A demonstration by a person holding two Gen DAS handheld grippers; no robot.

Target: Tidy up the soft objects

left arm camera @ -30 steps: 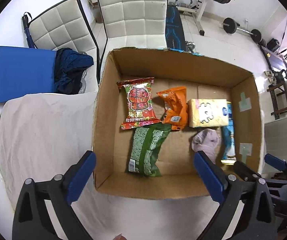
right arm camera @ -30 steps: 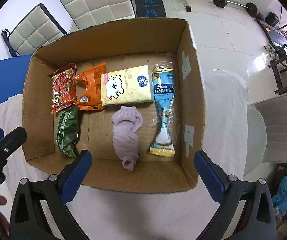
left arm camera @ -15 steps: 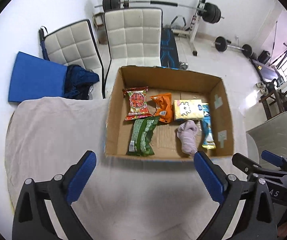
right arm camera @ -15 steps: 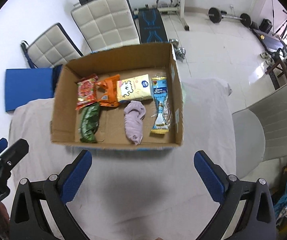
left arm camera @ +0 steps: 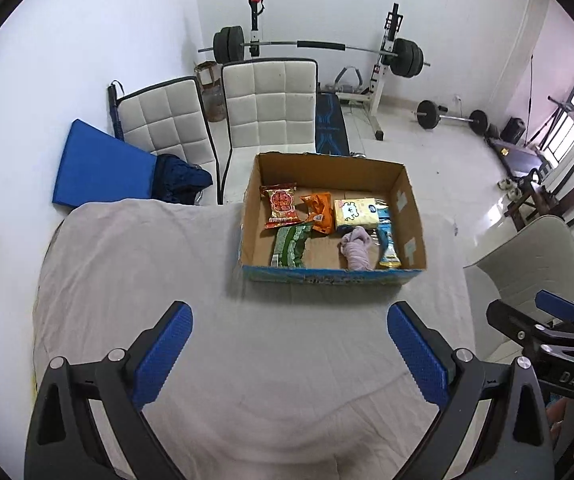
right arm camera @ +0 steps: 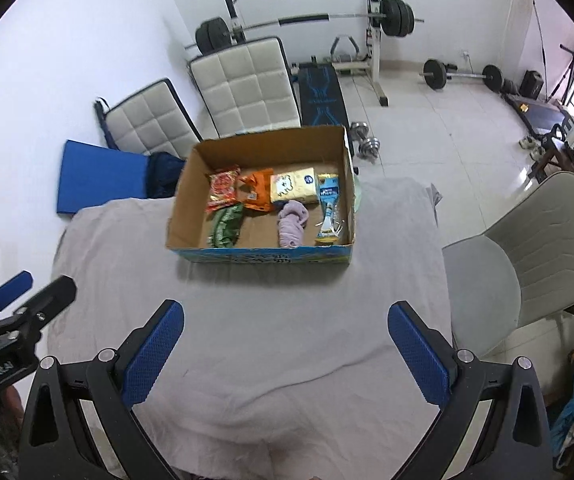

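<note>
I've pulled both grippers back: left gripper (left arm camera: 289,344) and right gripper (right arm camera: 285,342) gape wide, empty. The cardboard box (left arm camera: 329,274), lilac cloth (left arm camera: 355,249) and snack packets inside, now sits well ahead of my jaws; sorting looks finished.

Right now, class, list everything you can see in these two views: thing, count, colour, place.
box: 1, brown cardboard, on the cloth
red packet: 1, red, box back left
orange packet: 1, orange, right of the red one
tissue pack: 1, yellow, box back right
green packet: 1, green, box front left
sock: 1, pale purple, box front
blue sachet: 1, blue, by the box's right wall
cloth: 1, beige, over the table
padded chairs: 2, white, behind the table
shell chair: 1, cream, right
mat: 1, blue, left
barbell rack: 1, back wall
left gripper: open
right gripper: open
</note>
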